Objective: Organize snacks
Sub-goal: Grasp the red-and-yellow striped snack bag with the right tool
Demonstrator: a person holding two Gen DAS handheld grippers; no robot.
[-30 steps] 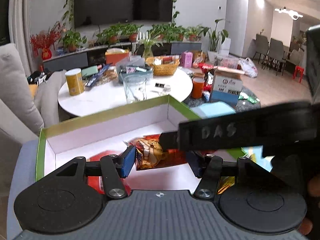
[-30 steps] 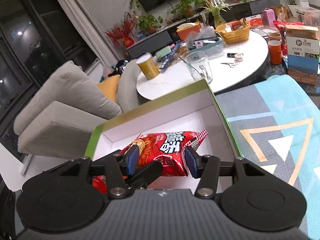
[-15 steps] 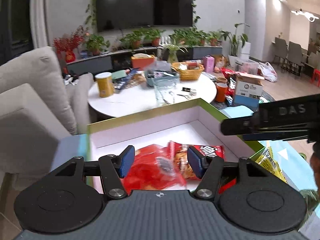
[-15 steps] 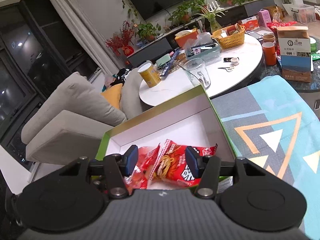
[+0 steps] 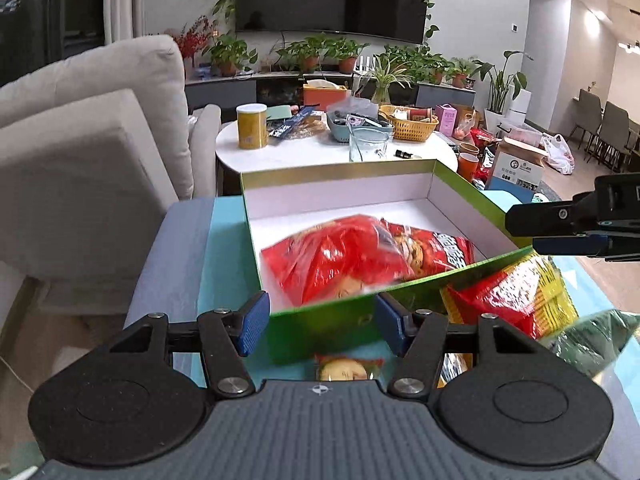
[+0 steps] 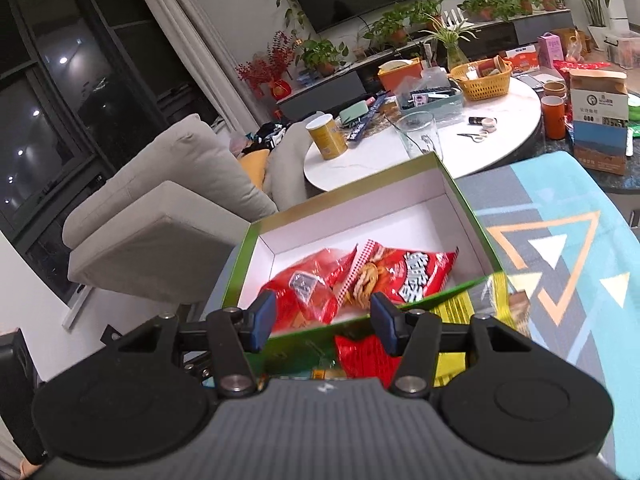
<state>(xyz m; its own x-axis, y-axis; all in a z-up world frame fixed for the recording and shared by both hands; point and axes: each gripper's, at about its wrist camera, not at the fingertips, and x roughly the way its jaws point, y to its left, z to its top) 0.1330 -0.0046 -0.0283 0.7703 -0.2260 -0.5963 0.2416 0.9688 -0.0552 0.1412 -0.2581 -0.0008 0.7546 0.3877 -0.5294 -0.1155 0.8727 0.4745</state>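
Left wrist view: two crinkly red foil snack bags [image 5: 368, 256] lie mid-frame inside the white-lined green cardboard box [image 5: 460, 186]. Left gripper [image 5: 322, 324] and right gripper [image 6: 323, 322] both gape empty; glossy, possibly yellow-red packets [image 5: 516, 292] sit lower right.

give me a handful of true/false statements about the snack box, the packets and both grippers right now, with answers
1. Two red snack bags lie inside the green box. True.
2. The left gripper is clamped on a red bag. False: its jaws are open and hold nothing.
3. The box is full to the brim. False: its far half shows bare white floor.
4. A yellow and red packet lies outside the box, by its near wall. True.
5. The right gripper holds a bag. False: its jaws are open and empty.
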